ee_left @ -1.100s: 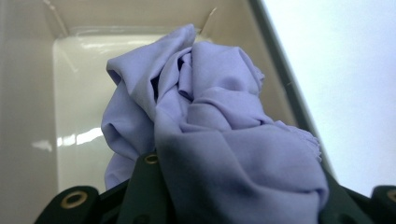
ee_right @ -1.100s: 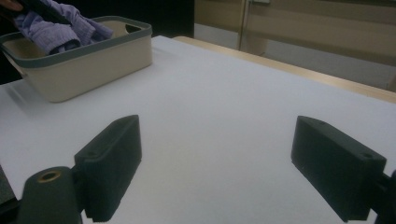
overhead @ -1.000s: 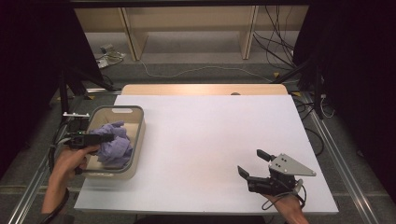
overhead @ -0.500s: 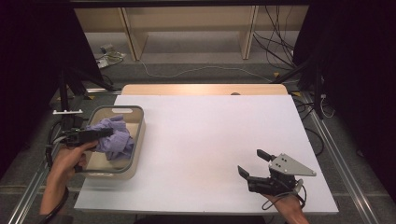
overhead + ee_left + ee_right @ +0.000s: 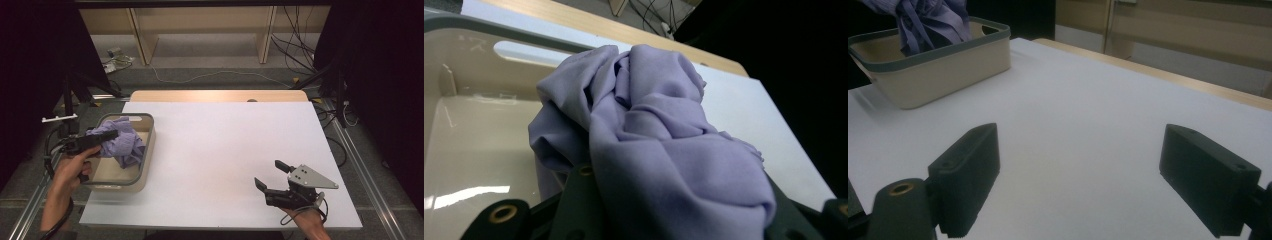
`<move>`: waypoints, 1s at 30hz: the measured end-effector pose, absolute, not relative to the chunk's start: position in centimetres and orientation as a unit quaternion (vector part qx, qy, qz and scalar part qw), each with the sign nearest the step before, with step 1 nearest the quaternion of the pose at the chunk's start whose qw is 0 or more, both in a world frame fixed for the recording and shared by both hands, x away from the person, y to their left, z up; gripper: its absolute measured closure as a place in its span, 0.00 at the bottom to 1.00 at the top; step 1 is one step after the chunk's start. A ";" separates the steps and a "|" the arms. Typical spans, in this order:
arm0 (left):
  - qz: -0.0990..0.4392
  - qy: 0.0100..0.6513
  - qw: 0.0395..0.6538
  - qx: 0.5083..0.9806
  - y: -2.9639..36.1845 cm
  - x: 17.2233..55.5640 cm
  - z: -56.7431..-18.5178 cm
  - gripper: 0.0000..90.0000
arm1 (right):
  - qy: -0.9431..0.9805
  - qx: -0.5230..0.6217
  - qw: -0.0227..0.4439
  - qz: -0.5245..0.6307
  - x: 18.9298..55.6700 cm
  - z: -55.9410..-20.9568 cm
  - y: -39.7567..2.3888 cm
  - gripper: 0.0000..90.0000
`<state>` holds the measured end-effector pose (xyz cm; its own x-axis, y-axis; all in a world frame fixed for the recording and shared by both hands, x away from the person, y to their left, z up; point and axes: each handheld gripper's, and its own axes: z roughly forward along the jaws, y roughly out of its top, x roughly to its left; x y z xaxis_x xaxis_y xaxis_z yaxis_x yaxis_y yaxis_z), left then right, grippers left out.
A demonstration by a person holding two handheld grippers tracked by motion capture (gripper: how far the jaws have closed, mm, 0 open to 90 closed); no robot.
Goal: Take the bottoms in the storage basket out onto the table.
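A crumpled purple cloth [image 5: 126, 142] hangs over the beige basket [image 5: 148, 148] at the table's left edge, its lower folds still inside the rim. My left gripper [image 5: 112, 135] is shut on the cloth's upper part, held level by a hand from the left. In the left gripper view the cloth [image 5: 659, 135] covers the jaws, with the basket's bare floor [image 5: 474, 135] below. My right gripper [image 5: 270, 173] rests near the front right of the white table, open, with nothing between its jaws. From the right gripper [image 5: 1080, 175], the basket [image 5: 948, 60] and cloth [image 5: 933, 20] stand far off.
The white table top [image 5: 225, 150] stretches between the basket and the right gripper. A wooden strip [image 5: 215, 95] runs along its far edge. Beyond it stand shelf legs and loose cables on the floor. A metal rail runs beside each side of the table.
My left gripper has lifted the purple cloth a little higher out of the basket. The right gripper has stayed where it was, still open.
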<state>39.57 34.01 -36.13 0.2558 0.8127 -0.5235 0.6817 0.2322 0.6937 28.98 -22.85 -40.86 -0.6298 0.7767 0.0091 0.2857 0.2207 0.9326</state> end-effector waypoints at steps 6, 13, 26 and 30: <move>0.064 0.603 0.519 0.603 34.0 39.4 -35.7 0.73 | 0.742 0.358 0.240 0.513 29.0 -40.9 -22.9 0.19; 0.056 0.596 0.546 0.586 34.0 39.1 -35.3 0.73 | 0.742 0.360 0.240 0.512 29.0 -40.9 -22.9 0.19; 0.053 0.577 0.566 0.586 33.1 38.7 -33.9 0.73 | 0.741 0.361 0.241 0.513 29.0 -40.8 -22.9 0.19; 0.048 0.570 0.574 0.586 32.8 38.6 -33.6 0.73 | 0.741 0.361 0.241 0.512 29.0 -40.8 -22.9 0.19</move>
<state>38.58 32.83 -33.61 0.3450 0.7230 -0.5985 0.6133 0.3090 0.7269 28.98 -22.95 -40.83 -0.6238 0.7815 0.0124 0.2885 0.2155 0.9329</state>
